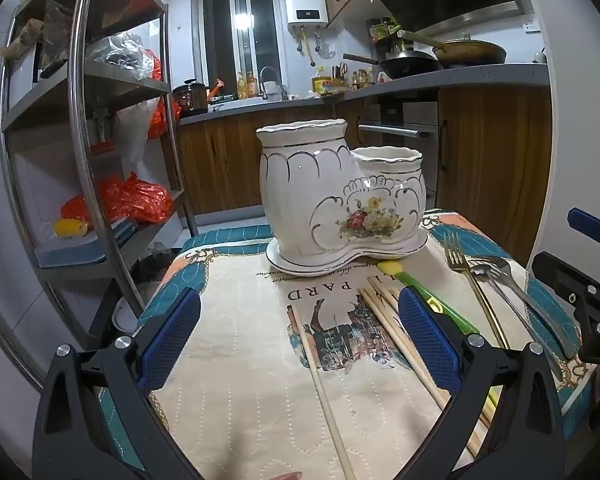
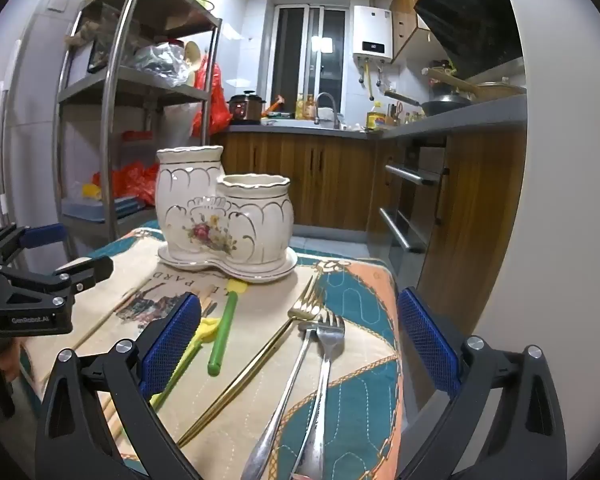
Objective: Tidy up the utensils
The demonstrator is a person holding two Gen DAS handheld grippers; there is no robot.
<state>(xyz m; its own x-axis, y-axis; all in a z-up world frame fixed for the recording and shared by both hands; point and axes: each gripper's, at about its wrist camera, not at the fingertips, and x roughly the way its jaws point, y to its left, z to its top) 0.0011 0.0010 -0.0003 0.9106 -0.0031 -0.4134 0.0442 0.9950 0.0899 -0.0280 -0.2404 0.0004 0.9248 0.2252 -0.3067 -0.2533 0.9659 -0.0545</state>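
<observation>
Both tools wide open, empty: lone chopstick [image 1: 324, 384] under left, silver forks [image 2: 320, 364] under right.

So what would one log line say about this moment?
stage: before first pick | left gripper: open, empty | right gripper: open, empty | forks, chopsticks: on table | holder: nothing showing

Ceramic utensil holder [image 2: 224, 224]: two joined pots, floral motif, stood upright on its saucer at the table's [image 2: 364, 280] far side. Gold fork [image 2: 260, 354], two silver forks [image 2: 316, 384] (crossing near their heads), green stick [image 2: 223, 332] and chopsticks [image 2: 104, 322] lay flat before it. Right claw [image 2: 299, 344] gaped wide, empty, above the forks. Left claw [image 2: 60, 248] hovered at the left edge.
</observation>
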